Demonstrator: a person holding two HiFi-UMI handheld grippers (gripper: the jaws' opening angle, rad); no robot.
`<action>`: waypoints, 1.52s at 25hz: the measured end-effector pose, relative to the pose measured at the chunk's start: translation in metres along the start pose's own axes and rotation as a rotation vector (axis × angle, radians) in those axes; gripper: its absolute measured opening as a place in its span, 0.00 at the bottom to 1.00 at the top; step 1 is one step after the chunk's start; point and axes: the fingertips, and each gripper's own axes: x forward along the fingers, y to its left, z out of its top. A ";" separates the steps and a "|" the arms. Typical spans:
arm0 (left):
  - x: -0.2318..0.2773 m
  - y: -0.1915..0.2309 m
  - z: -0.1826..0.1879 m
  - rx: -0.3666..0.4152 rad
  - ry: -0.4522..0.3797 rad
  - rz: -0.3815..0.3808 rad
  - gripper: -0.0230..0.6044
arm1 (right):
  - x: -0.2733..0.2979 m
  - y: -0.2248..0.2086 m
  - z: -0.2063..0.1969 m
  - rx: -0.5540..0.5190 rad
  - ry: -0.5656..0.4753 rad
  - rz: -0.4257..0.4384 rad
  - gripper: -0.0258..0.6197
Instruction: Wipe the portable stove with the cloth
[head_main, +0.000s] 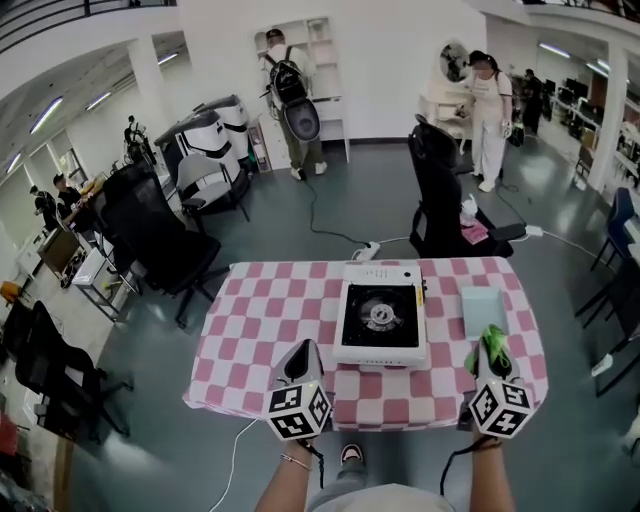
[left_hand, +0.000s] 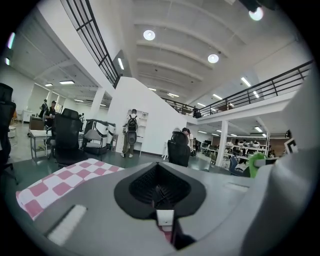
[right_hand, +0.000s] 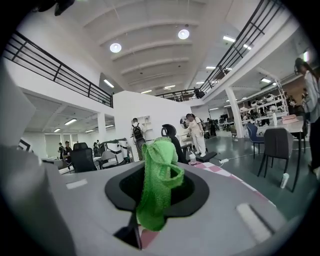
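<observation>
- The right gripper (head_main: 495, 360), held low at the near edge of the table, has its jaws pressed onto a green cloth (right_hand: 157, 180). Only a narrow bunched strip is caught, and the rest stands up and loops loose above the jaws (a thin bite, by the look of it). A hard drag across the stove could pull it free.
- The left gripper (head_main: 305, 350) hovers at the same near edge, jaws pressed together with nothing between them. If it does not steady the stove, a sideways wipe may shove the whole unit along.
- The portable stove (head_main: 380, 345) sits mid-table, well apart from both grippers. Its burner (head_main: 380, 314) and pan supports stand proud of the black top, and the knitted cloth could snag there.
- Under it, the pink-and-white checked tablecloth (head_main: 260, 310) hangs over the table edge and may ruck or slide under pressure.
- A pale blue rectangle (head_main: 483, 310) lies just beyond the right gripper, to the stove's right, where a sweeping arm could knock it.
- Beyond the table stand a black office chair (head_main: 440, 205) and several people, all well back.
</observation>
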 end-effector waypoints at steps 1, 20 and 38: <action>0.009 0.005 0.004 0.001 0.000 -0.006 0.04 | 0.007 0.004 0.002 -0.001 -0.001 -0.006 0.18; 0.125 0.061 0.019 -0.010 0.055 -0.084 0.04 | 0.103 0.051 -0.004 -0.017 0.009 -0.071 0.18; 0.158 0.051 -0.001 -0.018 0.090 -0.011 0.04 | 0.161 0.031 -0.011 -0.047 0.092 0.019 0.18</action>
